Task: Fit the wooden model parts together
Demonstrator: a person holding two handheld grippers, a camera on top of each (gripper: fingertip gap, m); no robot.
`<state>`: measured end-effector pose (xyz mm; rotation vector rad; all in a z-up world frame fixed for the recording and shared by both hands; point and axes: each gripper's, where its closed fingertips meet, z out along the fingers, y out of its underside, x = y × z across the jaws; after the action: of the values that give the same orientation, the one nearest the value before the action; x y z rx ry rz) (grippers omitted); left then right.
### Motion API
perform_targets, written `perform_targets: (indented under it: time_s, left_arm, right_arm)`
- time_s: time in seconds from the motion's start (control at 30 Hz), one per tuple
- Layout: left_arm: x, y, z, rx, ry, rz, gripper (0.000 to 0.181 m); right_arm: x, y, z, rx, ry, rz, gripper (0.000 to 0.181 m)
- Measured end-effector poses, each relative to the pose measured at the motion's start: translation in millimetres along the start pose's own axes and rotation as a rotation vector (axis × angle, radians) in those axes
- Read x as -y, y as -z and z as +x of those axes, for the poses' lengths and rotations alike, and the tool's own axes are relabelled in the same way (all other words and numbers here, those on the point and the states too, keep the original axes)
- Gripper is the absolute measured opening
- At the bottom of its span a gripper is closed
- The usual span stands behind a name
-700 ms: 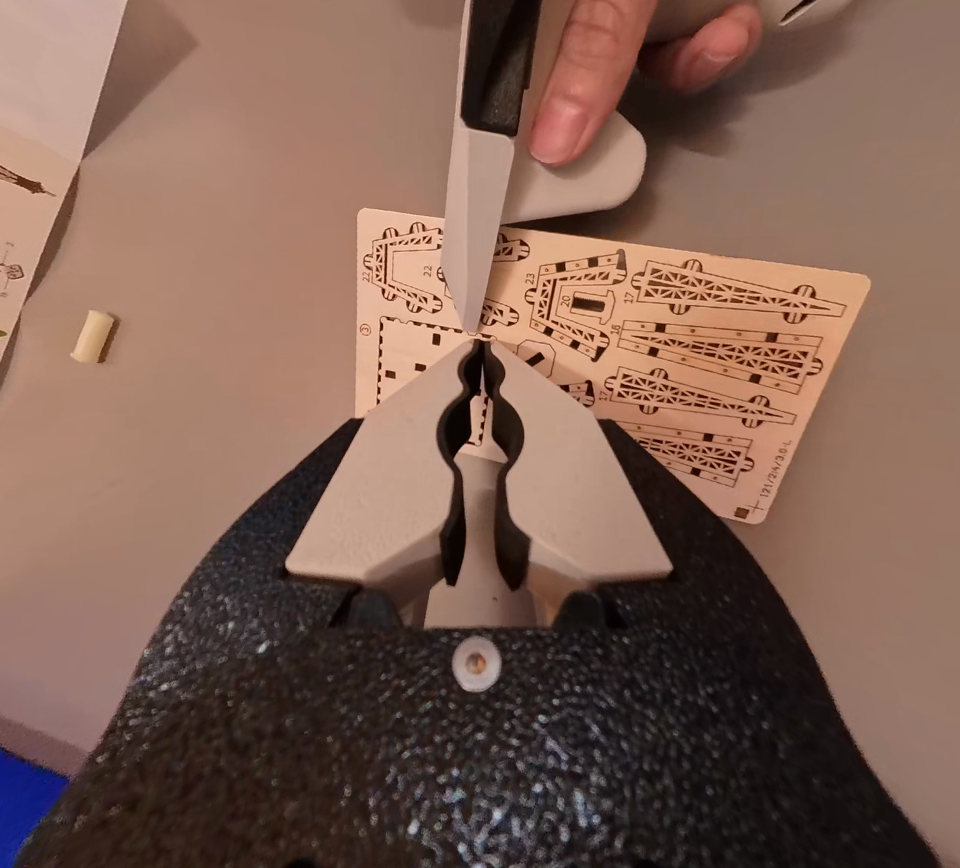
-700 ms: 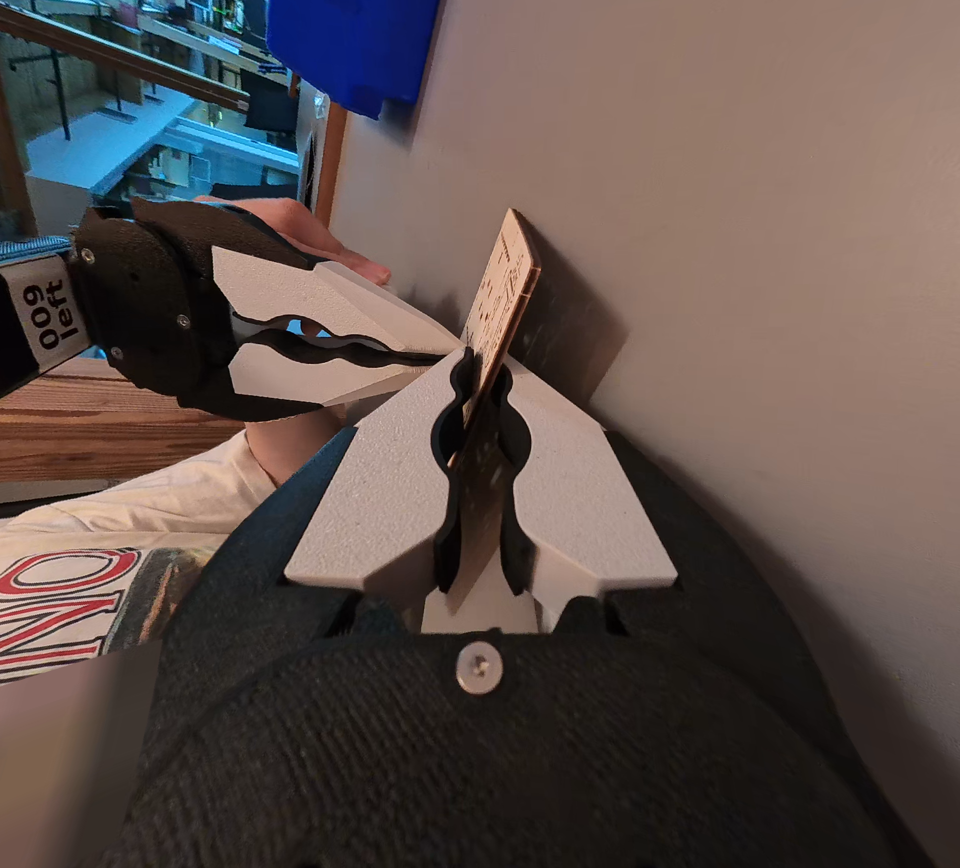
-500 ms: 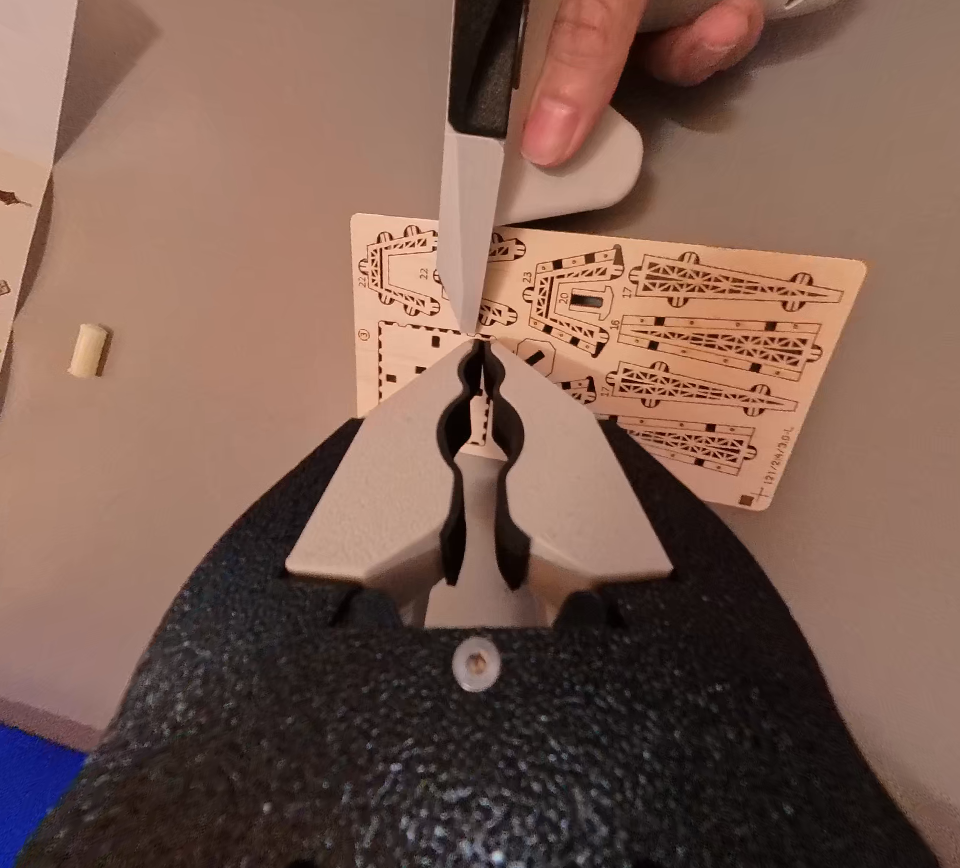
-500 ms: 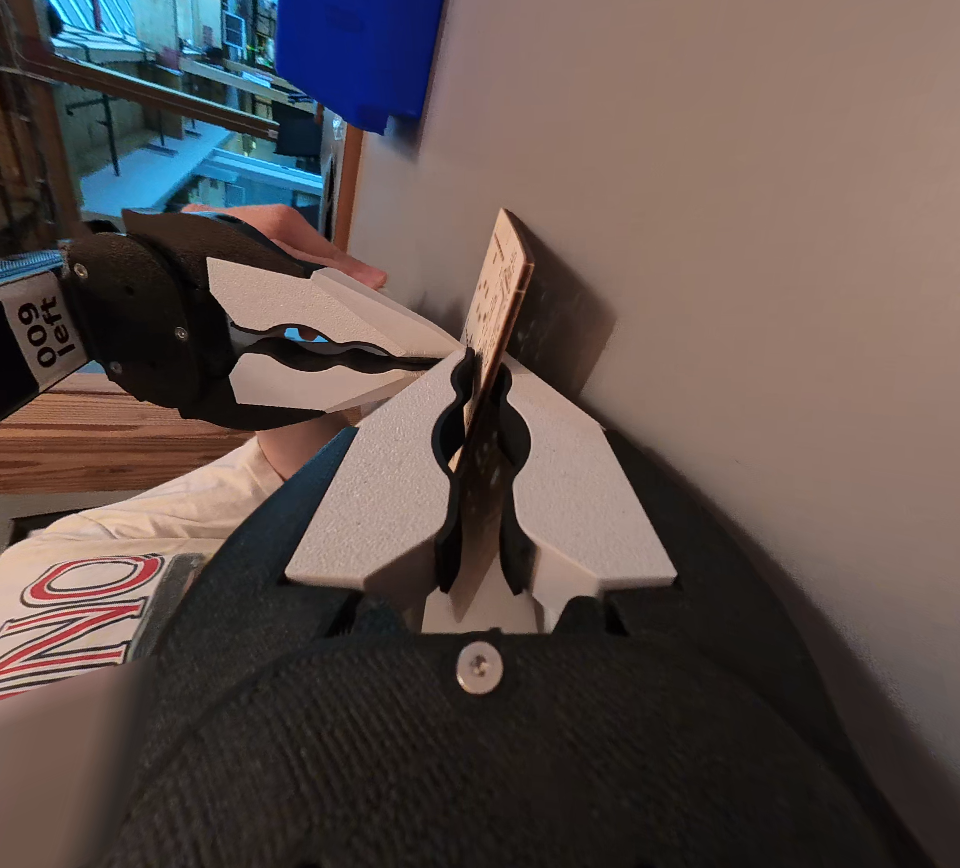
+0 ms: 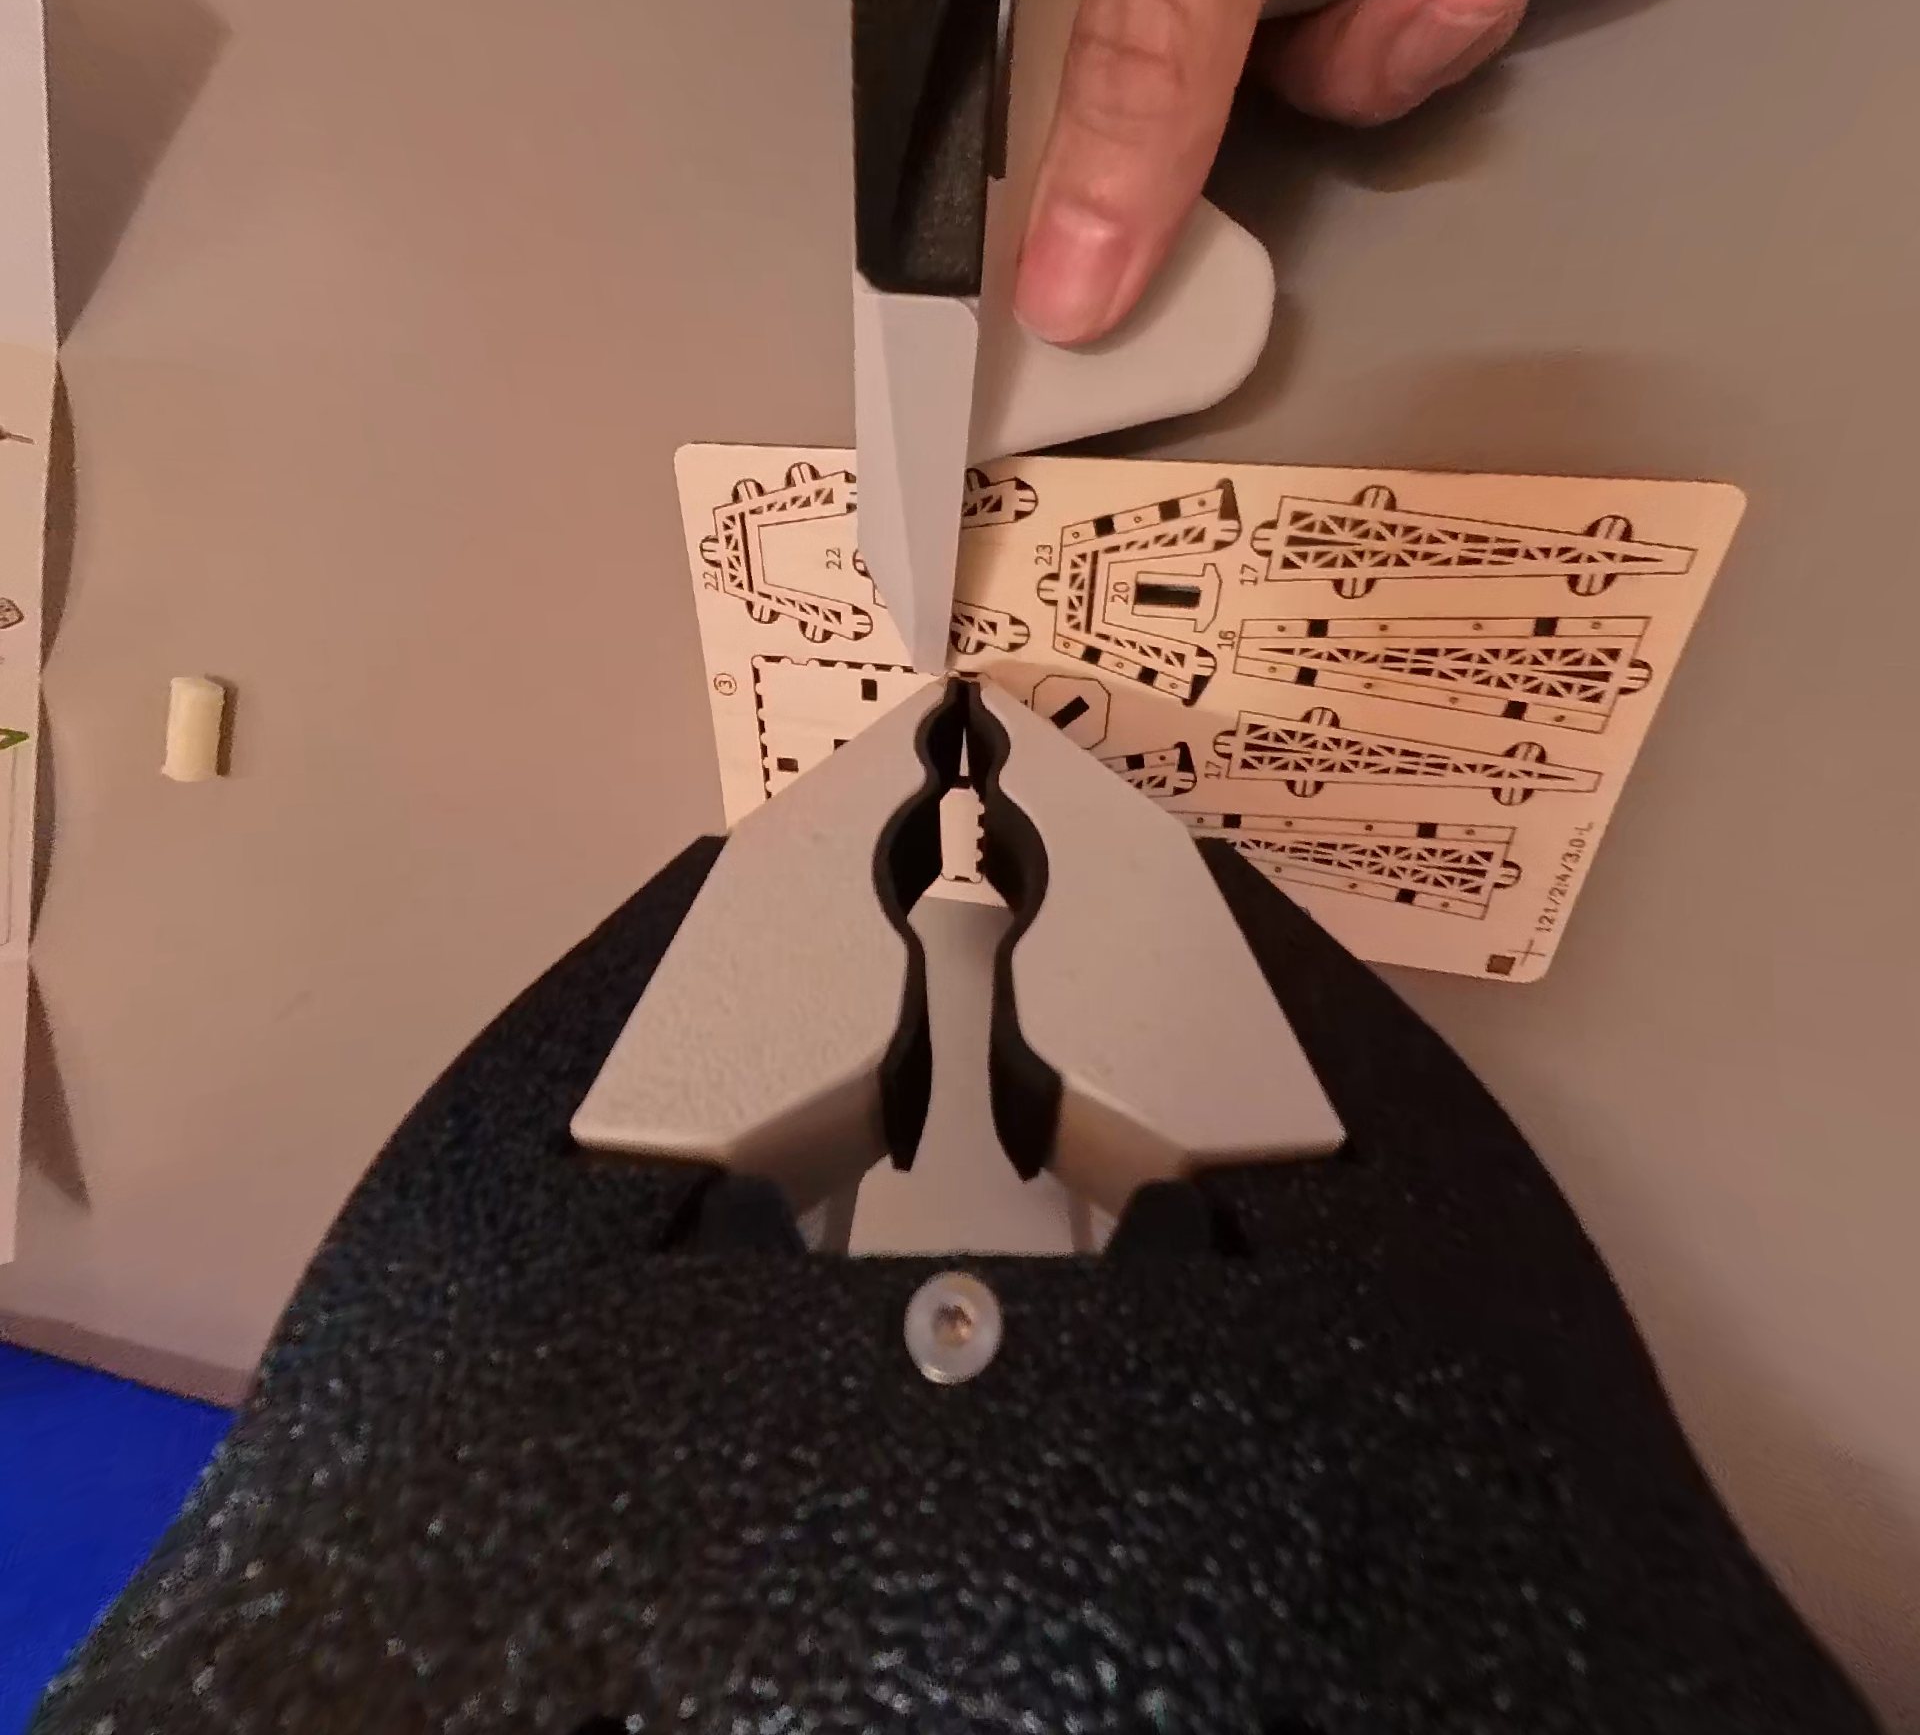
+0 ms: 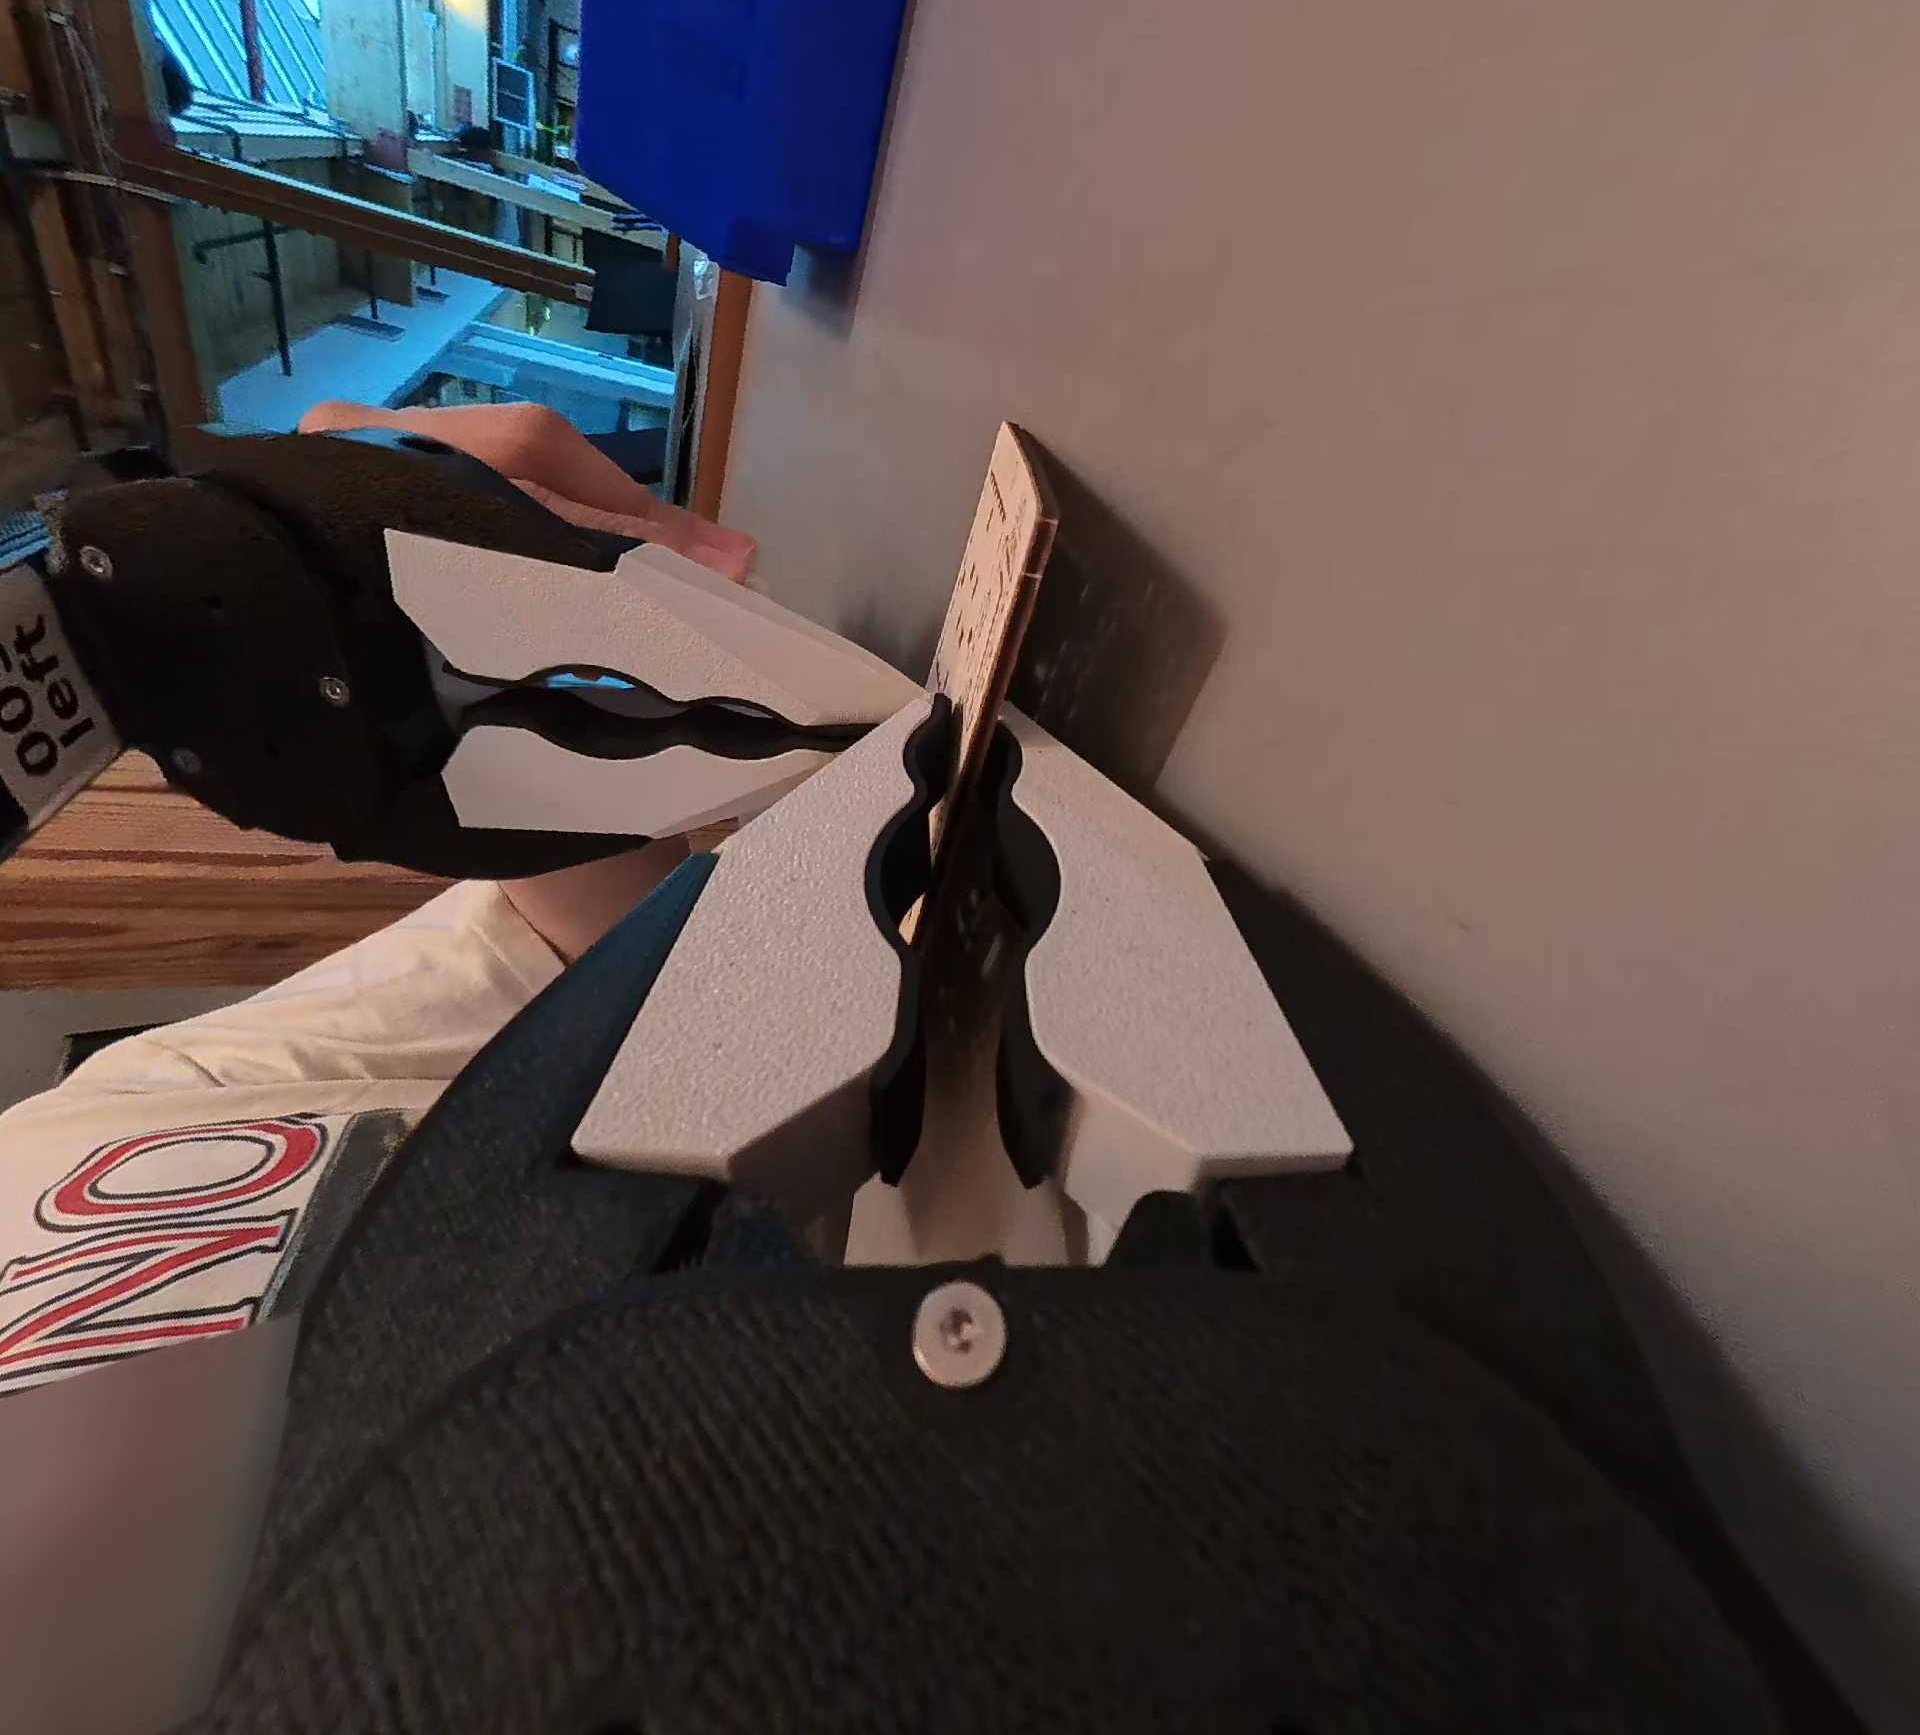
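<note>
The pale wooden sheet [image 5: 1351,709], laser-cut with dark-edged lattice struts and a notched square panel, is held tilted on edge above the grey bench [image 5: 468,283]. The right tongs [image 6: 961,729] are clamped on its upper edge, a finger [image 5: 1132,127] on their trigger. The left tongs [image 5: 961,683] are closed to a narrow slit, tips against the sheet's face at the square panel; whether they pinch anything I cannot tell. Well to their left lie a small cream peg [image 5: 193,729] and a paper leaflet [image 5: 16,542].

Wooden sheet [image 5: 1351,709]: you get small burnt-in part numbers beside the cut-outs, and a code line in one corner.
White label [image 6: 47,709]: black characters, on your left gripper [image 6: 873,729] (partly cut off).
Shirt [image 6: 156,1197]: large red-outlined letters.
</note>
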<state>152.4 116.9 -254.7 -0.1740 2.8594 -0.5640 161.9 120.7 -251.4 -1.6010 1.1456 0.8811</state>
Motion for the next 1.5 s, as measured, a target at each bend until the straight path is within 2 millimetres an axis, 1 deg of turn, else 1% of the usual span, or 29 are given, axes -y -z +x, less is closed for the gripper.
perform_targets:
  time_s: [0.03, 0.13, 0.23, 0.33, 0.4, 0.47, 0.53, 0.57, 0.63, 0.73, 0.9, 1.0, 1.23, 1.33, 1.4, 1.43, 1.5]
  left_arm:
    - [0, 0, 0, 0.006, -0.008, -0.01, 0.0]
    - [0, -2, 0, 0.006, -0.011, -0.029, 0.0]
    - [0, 0, -1, 0.011, -0.027, -0.028, 0.0]
    - [4, 1, -6, 0.029, 0.008, 0.05, 0.0]
    - [3, 8, -11, 0.017, 0.083, 0.112, 0.0]
    - [1, 20, -19, 0.037, 0.132, 0.174, 0.0]
    - [3, 26, -25, 0.042, 0.179, 0.216, 0.0]
    - [5, 24, -25, 0.033, 0.178, 0.225, 0.0]
    - [8, 16, -16, -0.006, 0.142, 0.199, 0.0]
    - [1, 2, -14, 0.006, 0.09, 0.107, 0.0]
    - [0, -3, -14, 0.016, 0.053, 0.056, 0.0]
    - [0, -4, -14, 0.002, 0.036, 0.027, 0.0]
    - [0, -4, -14, -0.027, 0.032, 0.02, 0.0]
    - [3, 3, -16, -0.072, 0.055, 0.081, 0.0]
    - [11, 11, -25, -0.076, 0.133, 0.168, 0.0]
    - [11, 13, -30, -0.061, 0.152, 0.181, 0.0]
    - [6, 9, -36, -0.035, 0.142, 0.146, 0.0]
  right_arm:
    - [0, 0, 0, 0.003, -0.003, 0.0, 0.003]
    - [0, 0, 1, 0.007, -0.013, 0.005, 0.003]
    - [1, 1, -2, 0.029, 0.009, 0.006, 0.004]
    - [6, 4, -2, 0.04, 0.006, 0.046, 0.003]
    - [7, 5, -4, 0.056, 0.021, 0.058, 0.003]
    - [6, 4, -5, 0.05, 0.044, 0.055, 0.004]
    - [6, 4, -5, 0.053, 0.044, 0.055, 0.004]
    - [6, 4, -5, 0.054, 0.043, 0.055, 0.004]
    - [6, 4, -5, 0.057, 0.041, 0.053, 0.004]
    - [5, 4, -4, 0.043, 0.04, 0.052, 0.004]
    - [6, 4, -1, 0.025, 0.018, 0.048, 0.004]
    - [6, 3, 0, 0.031, -0.006, 0.04, 0.004]
    - [7, 3, 1, 0.034, -0.026, 0.039, 0.003]
    - [7, 4, -3, 0.056, 0.012, 0.048, 0.003]
    - [7, 4, -3, 0.048, 0.032, 0.051, 0.004]
    - [7, 4, -4, 0.048, 0.036, 0.052, 0.004]
    - [7, 4, -4, 0.049, 0.035, 0.052, 0.004]
